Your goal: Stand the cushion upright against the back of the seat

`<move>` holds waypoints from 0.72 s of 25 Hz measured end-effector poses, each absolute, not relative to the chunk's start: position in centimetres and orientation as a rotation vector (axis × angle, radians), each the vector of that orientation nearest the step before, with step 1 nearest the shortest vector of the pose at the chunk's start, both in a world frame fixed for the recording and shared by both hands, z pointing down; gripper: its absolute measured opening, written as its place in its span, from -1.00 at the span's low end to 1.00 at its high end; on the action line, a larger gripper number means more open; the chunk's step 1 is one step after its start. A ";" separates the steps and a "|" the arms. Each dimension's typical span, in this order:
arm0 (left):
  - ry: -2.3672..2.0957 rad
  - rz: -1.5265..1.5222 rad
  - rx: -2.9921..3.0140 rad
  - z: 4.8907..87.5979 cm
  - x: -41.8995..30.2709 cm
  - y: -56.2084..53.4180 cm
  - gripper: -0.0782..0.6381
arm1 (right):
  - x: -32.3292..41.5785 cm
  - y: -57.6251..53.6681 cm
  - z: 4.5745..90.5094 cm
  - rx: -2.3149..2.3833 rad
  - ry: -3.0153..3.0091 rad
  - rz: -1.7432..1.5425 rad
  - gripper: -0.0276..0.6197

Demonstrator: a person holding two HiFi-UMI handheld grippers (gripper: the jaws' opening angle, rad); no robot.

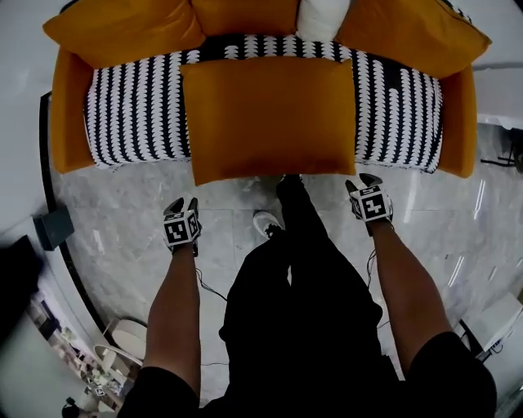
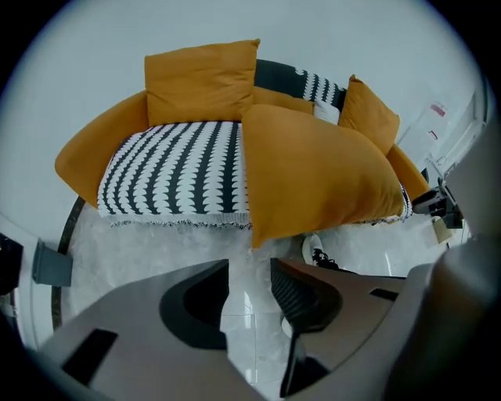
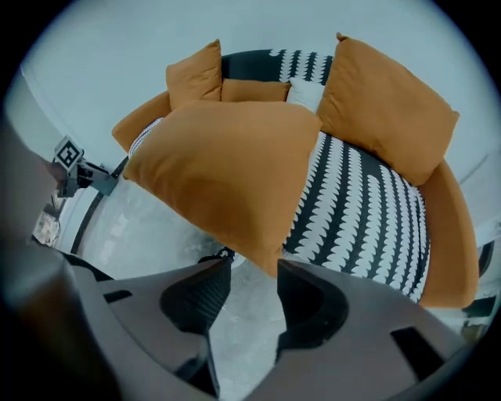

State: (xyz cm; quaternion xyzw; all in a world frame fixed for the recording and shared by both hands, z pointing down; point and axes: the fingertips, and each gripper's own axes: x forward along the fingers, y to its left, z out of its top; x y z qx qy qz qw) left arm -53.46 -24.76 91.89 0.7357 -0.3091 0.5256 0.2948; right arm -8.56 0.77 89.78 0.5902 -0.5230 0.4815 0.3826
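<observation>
A large orange cushion (image 1: 270, 118) lies flat on the middle of the sofa's black-and-white patterned seat (image 1: 135, 110), its near edge hanging over the front. Both grippers hang over the marble floor just in front of the sofa, pointing down. My left gripper (image 1: 181, 208) is below the cushion's near left corner, apart from it. My right gripper (image 1: 366, 186) is by the near right corner. In the left gripper view the cushion (image 2: 313, 172) lies beyond the open jaws of the left gripper (image 2: 249, 274). In the right gripper view the cushion (image 3: 227, 172) lies beyond the right gripper (image 3: 252, 274), with nothing between its jaws.
Orange cushions (image 1: 122, 28) (image 1: 413, 33) lean at the sofa's back corners, with another orange one (image 1: 245, 15) and a white one (image 1: 323, 16) between them. The person's black-trousered legs and a white shoe (image 1: 265, 222) stand between the grippers. A grey box (image 1: 53, 227) sits left.
</observation>
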 end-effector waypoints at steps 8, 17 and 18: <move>-0.724 1.421 1.959 96.3 -51.5 -24.9 -0.30 | -7.8 1.0 93.4 1.382 -1.321 1.231 -0.31; -0.596 1.570 2.045 96.8 -48.9 -27.0 -0.48 | -8.4 -0.7 95.1 1.305 -1.330 1.210 -0.34; -0.588 1.589 2.051 96.4 -48.8 -27.0 -0.53 | -8.4 -0.9 94.8 1.315 -1.325 1.218 -0.42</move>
